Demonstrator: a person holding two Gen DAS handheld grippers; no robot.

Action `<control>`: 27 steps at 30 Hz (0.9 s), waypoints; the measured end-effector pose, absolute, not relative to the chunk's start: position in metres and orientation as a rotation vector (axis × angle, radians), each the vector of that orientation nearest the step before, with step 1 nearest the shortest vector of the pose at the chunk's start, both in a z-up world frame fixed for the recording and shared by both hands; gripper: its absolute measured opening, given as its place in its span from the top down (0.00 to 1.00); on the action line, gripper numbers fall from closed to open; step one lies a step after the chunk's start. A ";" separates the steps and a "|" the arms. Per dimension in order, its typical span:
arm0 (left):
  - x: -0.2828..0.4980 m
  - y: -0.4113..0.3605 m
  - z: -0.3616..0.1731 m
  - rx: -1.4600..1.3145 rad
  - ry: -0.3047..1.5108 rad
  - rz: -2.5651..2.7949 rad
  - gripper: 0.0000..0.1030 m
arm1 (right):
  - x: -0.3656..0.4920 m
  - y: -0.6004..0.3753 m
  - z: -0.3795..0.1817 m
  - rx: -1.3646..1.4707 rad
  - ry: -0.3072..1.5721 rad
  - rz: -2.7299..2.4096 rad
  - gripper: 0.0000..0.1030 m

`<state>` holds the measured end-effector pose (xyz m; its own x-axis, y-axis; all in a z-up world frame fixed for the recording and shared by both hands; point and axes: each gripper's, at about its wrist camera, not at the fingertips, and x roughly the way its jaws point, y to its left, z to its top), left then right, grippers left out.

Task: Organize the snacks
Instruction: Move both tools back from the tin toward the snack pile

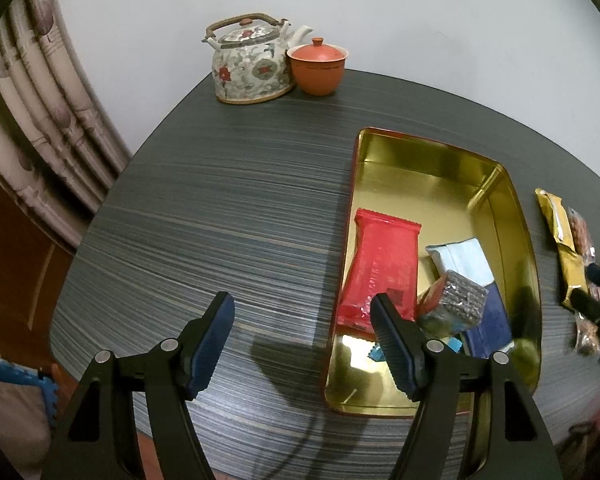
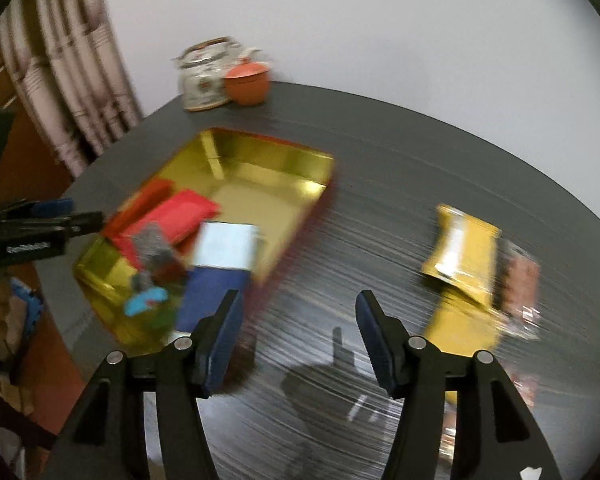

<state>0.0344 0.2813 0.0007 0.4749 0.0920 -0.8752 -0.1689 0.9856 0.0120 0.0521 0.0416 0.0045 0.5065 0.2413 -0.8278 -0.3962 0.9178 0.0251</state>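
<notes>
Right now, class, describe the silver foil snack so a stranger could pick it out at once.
Start at the open gold tin on the dark striped table. Among the packets at its near end, the silver foil snack lies between the red packet and the dark blue packet. It alone is a crinkled metallic block; its neighbours are flat pouches.

left wrist: steep down, near table (image 1: 220, 220) | right wrist: same | shared: tin (image 1: 516, 216)

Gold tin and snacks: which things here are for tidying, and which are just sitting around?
For tidying:
gold rectangular metal tin
red foil packet
pale blue packet
gold foil packet
clear wrapped snack

Just sitting:
flowered ceramic teapot
orange lidded clay cup
</notes>
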 end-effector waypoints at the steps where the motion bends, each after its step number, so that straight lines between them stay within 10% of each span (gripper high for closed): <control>1: 0.035 0.281 0.001 -0.078 1.065 0.159 0.31 | 0.053 0.032 0.005 -0.170 0.968 0.367 0.46; 27: 0.031 0.249 0.012 -0.011 1.041 0.128 0.31 | 0.042 -0.137 -0.034 -0.088 1.072 0.063 0.46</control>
<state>0.0305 0.2493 0.0123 0.4985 0.1003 -0.8610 -0.1106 0.9925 0.0515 0.0425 -0.1372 -0.0343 0.4769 0.0086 -0.8789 -0.0941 0.9947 -0.0414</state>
